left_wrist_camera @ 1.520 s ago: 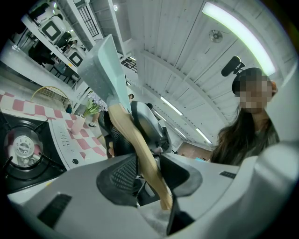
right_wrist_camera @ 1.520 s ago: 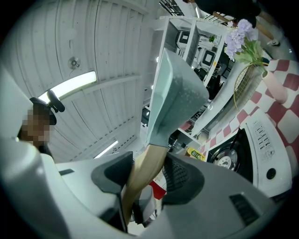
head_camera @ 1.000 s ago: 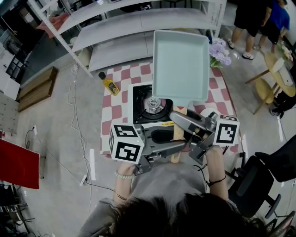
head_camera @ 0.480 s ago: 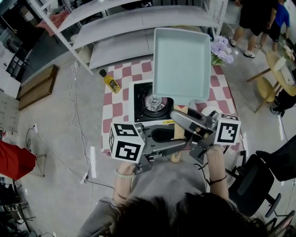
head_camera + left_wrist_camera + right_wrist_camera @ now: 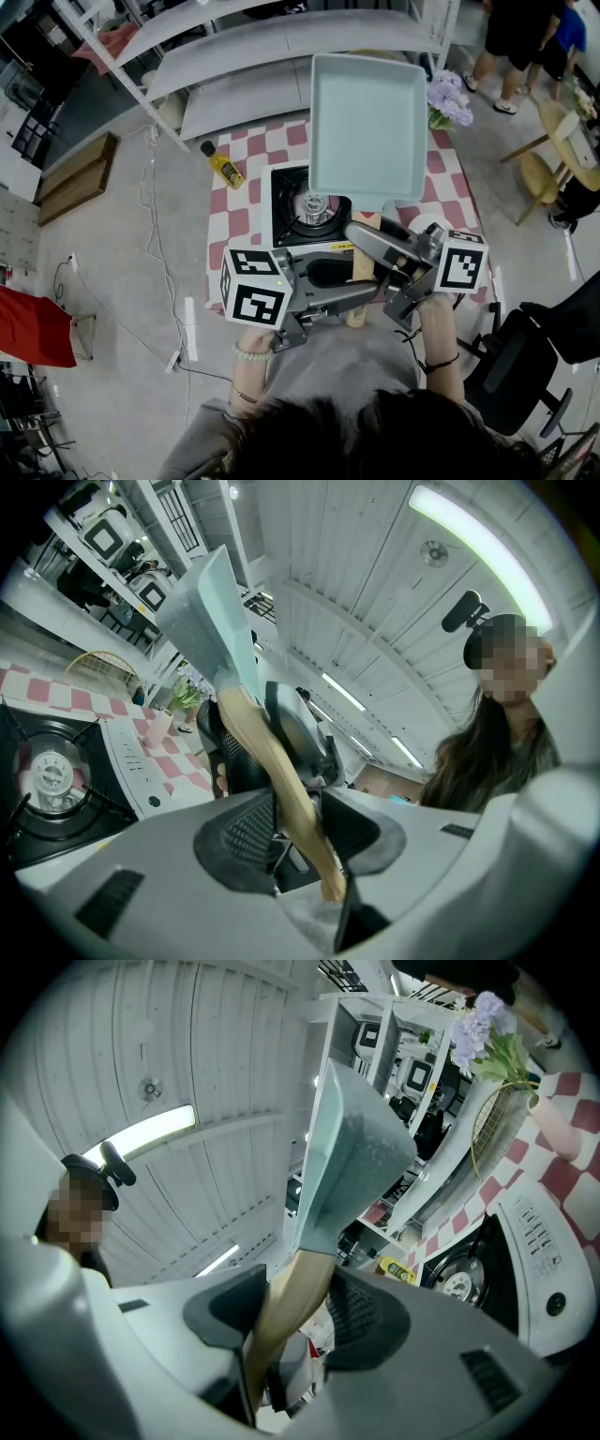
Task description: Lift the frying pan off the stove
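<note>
The frying pan (image 5: 366,122) is a pale teal rectangular pan with a wooden handle (image 5: 360,269). It hangs in the air above the portable gas stove (image 5: 305,211), clear of the burner. My left gripper (image 5: 342,286) is shut on the handle from the left and my right gripper (image 5: 375,267) is shut on it from the right. In the left gripper view the handle (image 5: 281,780) runs between the pads of the left gripper (image 5: 291,832) up to the pan (image 5: 211,611). The right gripper view shows the handle (image 5: 286,1316) clamped in the right gripper (image 5: 291,1321) below the pan (image 5: 347,1166).
The stove stands on a table with a red-and-white checked cloth (image 5: 248,155). A yellow oil bottle (image 5: 223,167) lies at the cloth's far left and purple flowers (image 5: 448,98) stand at its far right. White shelving (image 5: 234,66) is behind the table. People stand at the top right.
</note>
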`<state>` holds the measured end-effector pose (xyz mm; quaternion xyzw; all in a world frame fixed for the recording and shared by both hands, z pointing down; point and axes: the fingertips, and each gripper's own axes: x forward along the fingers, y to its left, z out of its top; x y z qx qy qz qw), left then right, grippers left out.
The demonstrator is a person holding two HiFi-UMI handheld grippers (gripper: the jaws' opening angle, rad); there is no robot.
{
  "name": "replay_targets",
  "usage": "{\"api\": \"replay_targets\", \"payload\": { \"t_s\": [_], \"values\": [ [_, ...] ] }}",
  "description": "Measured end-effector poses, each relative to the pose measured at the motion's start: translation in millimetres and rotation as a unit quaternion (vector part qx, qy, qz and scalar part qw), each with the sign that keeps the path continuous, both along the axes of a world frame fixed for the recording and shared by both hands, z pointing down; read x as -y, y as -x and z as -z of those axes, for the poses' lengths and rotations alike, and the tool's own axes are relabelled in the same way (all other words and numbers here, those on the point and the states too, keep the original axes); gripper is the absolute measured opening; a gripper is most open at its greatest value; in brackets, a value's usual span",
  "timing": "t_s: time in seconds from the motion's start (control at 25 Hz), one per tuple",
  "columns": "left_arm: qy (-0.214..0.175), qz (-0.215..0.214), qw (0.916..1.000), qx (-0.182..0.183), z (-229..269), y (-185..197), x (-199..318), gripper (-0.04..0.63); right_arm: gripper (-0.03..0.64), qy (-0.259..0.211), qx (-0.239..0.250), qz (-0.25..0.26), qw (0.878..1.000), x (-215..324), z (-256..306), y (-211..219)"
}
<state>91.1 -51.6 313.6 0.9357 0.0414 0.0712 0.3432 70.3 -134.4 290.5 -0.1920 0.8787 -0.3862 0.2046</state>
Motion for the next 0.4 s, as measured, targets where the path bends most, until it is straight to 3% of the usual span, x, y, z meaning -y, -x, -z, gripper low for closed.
{"api": "replay_targets", "payload": {
  "t_s": [0.4],
  "values": [
    [0.004, 0.0, 1.0, 0.002, -1.4, -0.2, 0.3, 0.167, 0.216, 0.005, 0.015, 0.004, 1.0, -0.8, 0.3, 0.8]
  ]
}}
